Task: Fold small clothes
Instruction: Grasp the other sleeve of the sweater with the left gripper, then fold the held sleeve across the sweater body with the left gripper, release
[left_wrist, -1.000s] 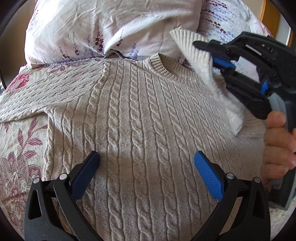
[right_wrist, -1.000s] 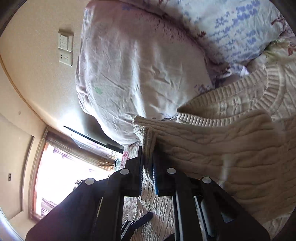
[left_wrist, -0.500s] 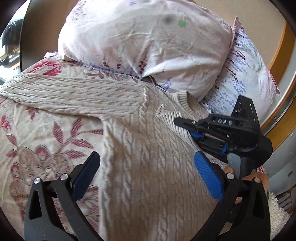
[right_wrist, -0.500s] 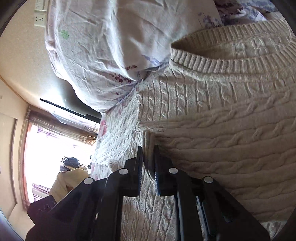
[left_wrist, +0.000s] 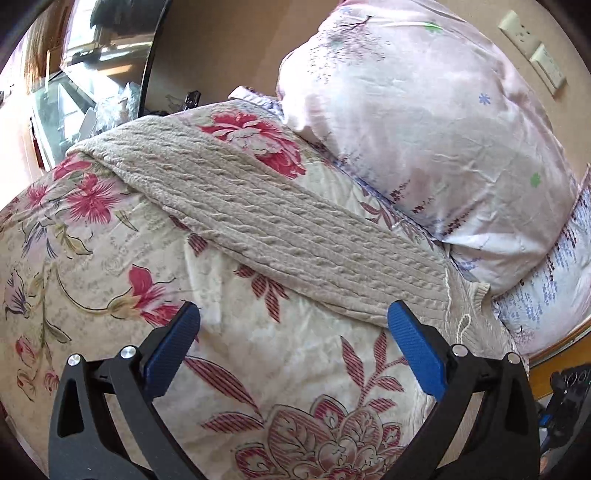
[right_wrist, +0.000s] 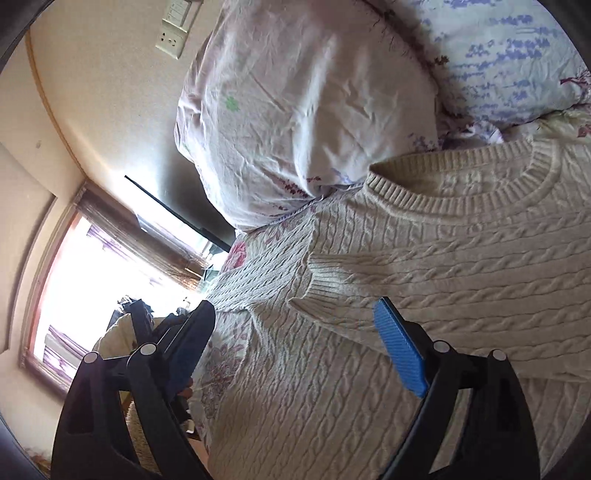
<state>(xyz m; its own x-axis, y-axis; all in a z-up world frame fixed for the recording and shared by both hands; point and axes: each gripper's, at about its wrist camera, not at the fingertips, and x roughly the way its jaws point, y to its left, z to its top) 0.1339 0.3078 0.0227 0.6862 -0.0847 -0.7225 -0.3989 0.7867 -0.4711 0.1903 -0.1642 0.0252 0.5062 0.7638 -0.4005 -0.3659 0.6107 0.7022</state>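
A cream cable-knit sweater lies flat on a floral bedspread. In the left wrist view its left sleeve (left_wrist: 266, 218) stretches out across the bedspread (left_wrist: 110, 258). My left gripper (left_wrist: 291, 343) is open and empty, hovering just below that sleeve. In the right wrist view the sweater body (right_wrist: 332, 387) and ribbed collar (right_wrist: 480, 192) show, with the right sleeve (right_wrist: 424, 280) folded across the chest, its cuff (right_wrist: 317, 277) lying loose. My right gripper (right_wrist: 291, 343) is open and empty just behind the cuff.
Two pillows lean at the head of the bed: a pale pink one (left_wrist: 424, 129) and a blue-patterned one (left_wrist: 554, 288). A wall socket (right_wrist: 171, 38) and a bright window (right_wrist: 92, 280) lie beyond. The bed's wooden edge (left_wrist: 554, 350) is at the right.
My right gripper opened and let go of the right sleeve's cuff, which now lies across the chest. My left gripper swung left, from over the sweater body to the outstretched left sleeve.
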